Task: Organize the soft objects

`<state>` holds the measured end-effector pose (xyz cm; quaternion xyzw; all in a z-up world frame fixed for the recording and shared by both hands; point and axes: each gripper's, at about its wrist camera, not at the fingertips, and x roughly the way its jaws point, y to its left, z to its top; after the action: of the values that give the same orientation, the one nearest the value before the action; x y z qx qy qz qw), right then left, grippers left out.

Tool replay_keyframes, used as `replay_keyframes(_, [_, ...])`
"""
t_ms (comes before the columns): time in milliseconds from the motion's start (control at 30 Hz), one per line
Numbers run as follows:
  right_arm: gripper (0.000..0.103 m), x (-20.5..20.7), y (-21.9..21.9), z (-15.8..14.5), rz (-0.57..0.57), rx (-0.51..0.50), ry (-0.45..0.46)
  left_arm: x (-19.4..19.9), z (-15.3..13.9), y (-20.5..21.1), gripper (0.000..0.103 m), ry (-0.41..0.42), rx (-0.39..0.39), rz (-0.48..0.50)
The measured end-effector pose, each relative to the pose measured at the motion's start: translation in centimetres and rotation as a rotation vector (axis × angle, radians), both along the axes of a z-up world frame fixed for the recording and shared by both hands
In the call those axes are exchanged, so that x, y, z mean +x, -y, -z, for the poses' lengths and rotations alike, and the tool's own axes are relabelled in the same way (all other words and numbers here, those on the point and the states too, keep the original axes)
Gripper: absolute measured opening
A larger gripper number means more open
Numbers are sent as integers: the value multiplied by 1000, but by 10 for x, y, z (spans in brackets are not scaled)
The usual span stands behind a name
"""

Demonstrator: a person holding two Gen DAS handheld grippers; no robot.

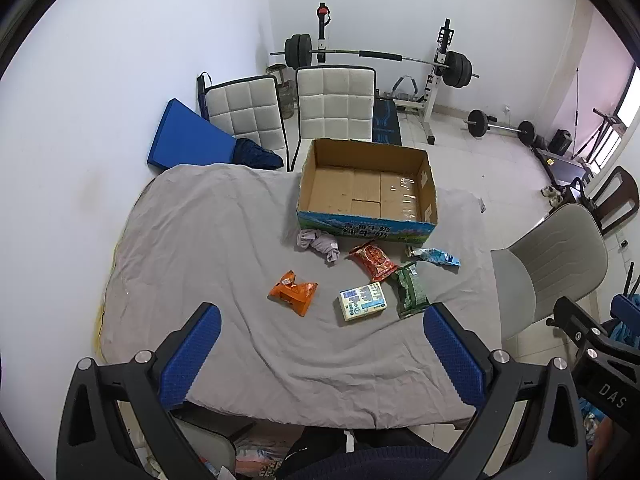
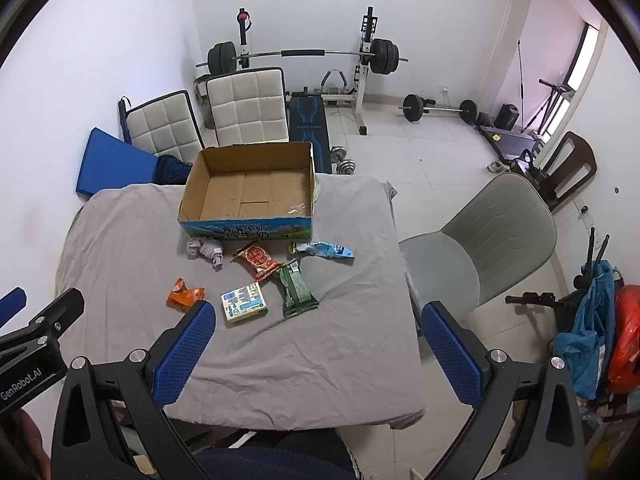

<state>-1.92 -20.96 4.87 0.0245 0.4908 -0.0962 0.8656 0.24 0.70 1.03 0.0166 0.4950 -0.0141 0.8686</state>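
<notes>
- Nothing packed so far, by my read: the box (image 1: 366, 184) sits at 12 o'clock on the grey sheet (image 1: 200, 240), flaps open, and only its bare cardboard floor shows.
- All six soft items lie loose on the sheet, just in front of the box.
- Nearest the box wall: the rag (image 1: 318, 242) at 11 o'clock of the cluster, looking as if it touches the box front.
- Red packet (image 1: 373, 260) in the middle, pale blue packet (image 1: 434, 257) off at 2 o'clock.
- Closer in: orange packet (image 1: 294, 292) at 9 o'clock, white pack (image 1: 362, 301) in the centre, green packet (image 1: 412, 290) beside it, its top corner overlapping the red one.
- Left gripper (image 1: 322, 326) hangs above the near edge, fingers spread wide, holding nothing.
- Right gripper (image 2: 318, 326) likewise: jaws fully apart, empty, its left finger (image 2: 188, 344) close to the orange packet (image 2: 185, 296) in this view.
- So the whole job is left: six pickups, six drops into the box.
</notes>
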Motion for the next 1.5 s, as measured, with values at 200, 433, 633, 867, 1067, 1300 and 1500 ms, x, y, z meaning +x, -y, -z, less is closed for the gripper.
replay_keyframes(200, [103, -1, -3, -5, -6, -5, 9, -1, -3, -2, 103, 11, -3, -3])
replay_keyframes(433, [103, -4, -1, -8, -10, -2, 25, 0, -6, -1, 103, 30, 7, -7])
replay_keyframes(633, [103, -4, -2, -10, -11, -6, 25, -1, -4, 1, 103, 33, 10, 0])
replay_keyframes(867, [103, -4, 0, -13, -6, -7, 33, -2, -2, 2, 103, 36, 14, 2])
replay_keyframes(1067, [103, -2, 3, -16, -4, -5, 35, 0, -4, 3, 103, 44, 18, 8])
replay_keyframes(1300, [103, -2, 2, -17, -5, -6, 35, 3, -6, 5, 103, 54, 24, 6])
replay_keyframes(1500, [103, 8, 6, -23, -2, -3, 41, 8, -10, 7, 103, 62, 24, 9])
